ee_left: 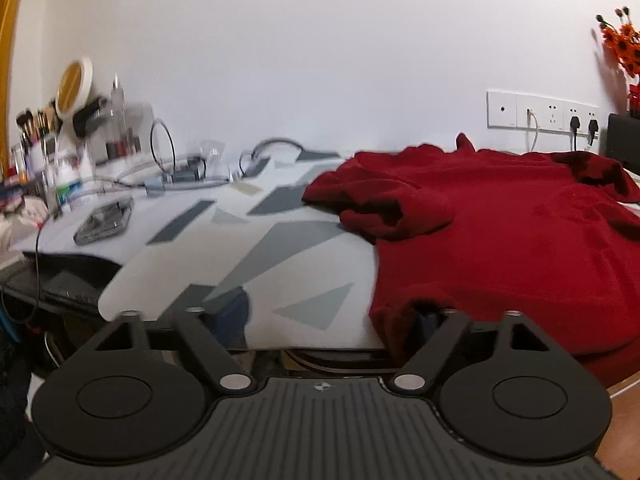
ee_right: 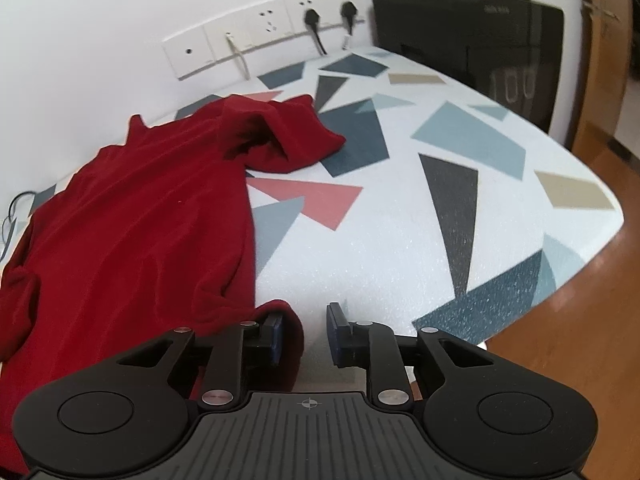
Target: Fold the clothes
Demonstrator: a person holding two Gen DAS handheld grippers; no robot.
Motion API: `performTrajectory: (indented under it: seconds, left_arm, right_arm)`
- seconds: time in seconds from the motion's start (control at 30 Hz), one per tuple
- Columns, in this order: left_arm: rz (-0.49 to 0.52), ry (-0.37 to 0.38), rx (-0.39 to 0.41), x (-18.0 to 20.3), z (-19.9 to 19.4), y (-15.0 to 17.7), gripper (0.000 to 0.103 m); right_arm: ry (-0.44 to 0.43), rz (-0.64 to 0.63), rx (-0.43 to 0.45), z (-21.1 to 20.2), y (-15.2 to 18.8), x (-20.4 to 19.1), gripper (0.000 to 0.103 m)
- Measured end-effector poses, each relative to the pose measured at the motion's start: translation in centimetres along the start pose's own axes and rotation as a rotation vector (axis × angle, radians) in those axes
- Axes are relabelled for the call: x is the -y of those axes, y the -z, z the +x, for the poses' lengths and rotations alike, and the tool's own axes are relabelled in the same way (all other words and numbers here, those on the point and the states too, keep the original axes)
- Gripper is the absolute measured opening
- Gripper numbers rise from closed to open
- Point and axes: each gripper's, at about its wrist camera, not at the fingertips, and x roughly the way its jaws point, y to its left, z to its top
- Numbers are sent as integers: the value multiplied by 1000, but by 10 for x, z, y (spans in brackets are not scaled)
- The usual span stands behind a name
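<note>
A dark red garment (ee_left: 500, 232) lies spread on the table with its geometric-patterned cover (ee_left: 224, 264). One sleeve is bunched toward the middle. My left gripper (ee_left: 330, 314) is at the table's near edge with its jaws wide apart. Its left pad is over bare cover, and the garment's hem corner drapes over its right finger. In the right wrist view the red garment (ee_right: 132, 216) fills the left side of the table (ee_right: 400, 240). My right gripper (ee_right: 306, 332) stands narrowly open. The hem wraps its left finger, and a gap shows before the right pad.
Cosmetics, brushes and a round mirror (ee_left: 74, 86) crowd the far left, with cables and a phone (ee_left: 104, 220) nearby. Wall sockets (ee_left: 540, 114) with plugs run behind the table. A black appliance (ee_right: 468, 44) stands at the far right corner. Wooden floor (ee_right: 580, 340) lies beyond the right edge.
</note>
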Motion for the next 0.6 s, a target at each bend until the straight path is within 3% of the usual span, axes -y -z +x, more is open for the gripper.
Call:
performTrajectory:
  seconds: [0.23, 0.3, 0.37, 0.43, 0.57, 0.6]
  left_arm:
    - [11, -10, -21, -1, -3, -13, 71]
    - [-38, 1, -31, -9, -4, -21, 63]
    - [-110, 41, -54, -18, -3, -30, 38]
    - [-203, 86, -78, -29, -2, -41, 23]
    - [-272, 98, -91, -38, 0, -58, 12]
    - [-272, 98, -90, -37, 0, -61, 12]
  right_arm:
    - [-6, -72, 0, -4, 14, 2, 25]
    - [-11, -124, 0, -5, 20, -2, 28]
    - [-32, -165, -13, -4, 27, -7, 28]
    - [-63, -198, -27, -3, 33, -14, 30]
    - [-111, -218, -37, -1, 43, -28, 39]
    - [-126, -224, -34, -2, 43, -31, 26]
